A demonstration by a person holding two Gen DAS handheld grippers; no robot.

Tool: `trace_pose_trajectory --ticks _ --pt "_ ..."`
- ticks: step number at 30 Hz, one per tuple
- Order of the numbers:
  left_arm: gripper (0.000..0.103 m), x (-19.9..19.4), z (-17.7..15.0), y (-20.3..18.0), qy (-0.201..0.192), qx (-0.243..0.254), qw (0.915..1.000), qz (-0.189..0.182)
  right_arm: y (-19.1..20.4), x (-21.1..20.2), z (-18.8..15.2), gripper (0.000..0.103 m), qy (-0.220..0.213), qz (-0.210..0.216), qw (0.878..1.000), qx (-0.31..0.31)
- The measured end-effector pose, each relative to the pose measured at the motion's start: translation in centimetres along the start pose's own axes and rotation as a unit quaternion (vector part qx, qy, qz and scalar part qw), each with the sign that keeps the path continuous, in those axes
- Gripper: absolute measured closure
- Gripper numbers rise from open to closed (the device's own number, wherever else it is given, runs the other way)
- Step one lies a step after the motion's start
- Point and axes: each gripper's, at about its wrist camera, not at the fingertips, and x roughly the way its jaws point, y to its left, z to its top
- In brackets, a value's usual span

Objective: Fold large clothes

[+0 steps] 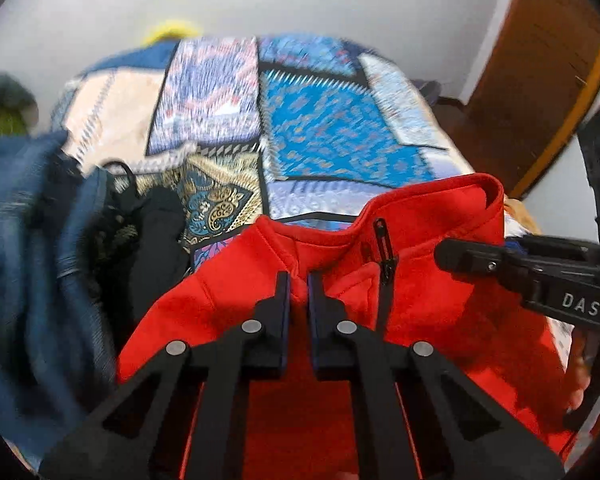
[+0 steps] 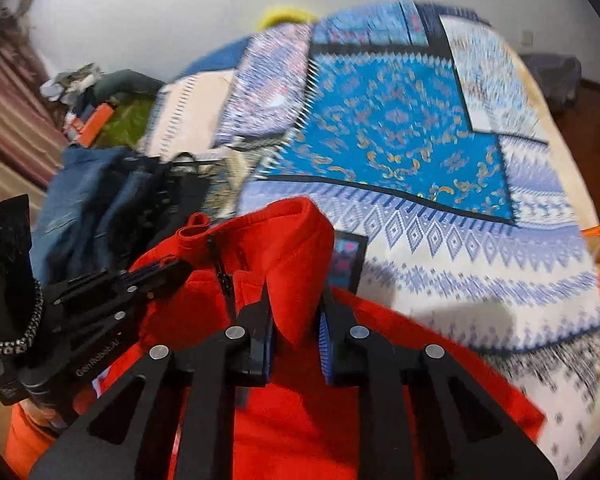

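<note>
Jacket (image 1: 340, 320), red, lies at the bed's (image 2: 480, 272) near edge. Left gripper (image 1: 299, 280) and right gripper (image 2: 296, 300) each pinch a fold near its collar. Quilt beyond lies bare; jeans (image 1: 28, 240) crowd the left.

Red jacket (image 1: 440, 304) with black zipper (image 1: 386, 256), blue-and-white patchwork-patterned bedspread (image 2: 480, 264), blue denim (image 1: 24, 240).

The right gripper (image 2: 296, 320) pinches a raised fold of the red jacket (image 2: 300, 420) between its fingers (image 2: 260, 344). To its left the left gripper (image 2: 172, 270) reaches in beside the jacket's black zipper (image 2: 223, 276). Behind lie a patterned blue bedspread (image 2: 400, 128) and a pile of jeans (image 2: 88, 200).
</note>
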Motion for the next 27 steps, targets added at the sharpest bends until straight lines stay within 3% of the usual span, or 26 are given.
trace_pose_trajectory --ticks 5,12,17,22,25,27 --pt "0.097 -7.6 -2.8 -0.9 -0.038 0.009 0.9988 -0.03 3.6 -6.2 -3.7 0.087 -0.03 -0.008 0.997 -0.065" --pt "0.097 -14.7 -10.6 -2.2 -0.054 0.019 0.9974 -0.043 7.5 -11.3 -10.8 0.087 -0.049 0.008 0.992 -0.115" --pt "0.096 -15.3 -17.0 -3.5 -0.019 0.033 0.9984 -0.042 8.3 -10.9 -16.4 0.087 -0.029 -0.008 0.992 -0.121" --pt "0.094 -14.4 -22.1 -3.5 0.042 0.042 0.9979 -0.027 6.9 -9.5 -20.0 0.086 0.0 -0.034 0.995 -0.098" --pt "0.081 -14.7 -23.6 -2.0 0.052 0.023 0.9982 -0.021 6.0 -9.4 -21.6 0.081 0.018 -0.051 0.994 -0.09" --pt "0.065 -15.6 -24.2 -0.6 0.044 -0.001 0.9989 -0.014 5.8 -9.8 -22.2 0.081 0.023 -0.057 0.994 -0.091"
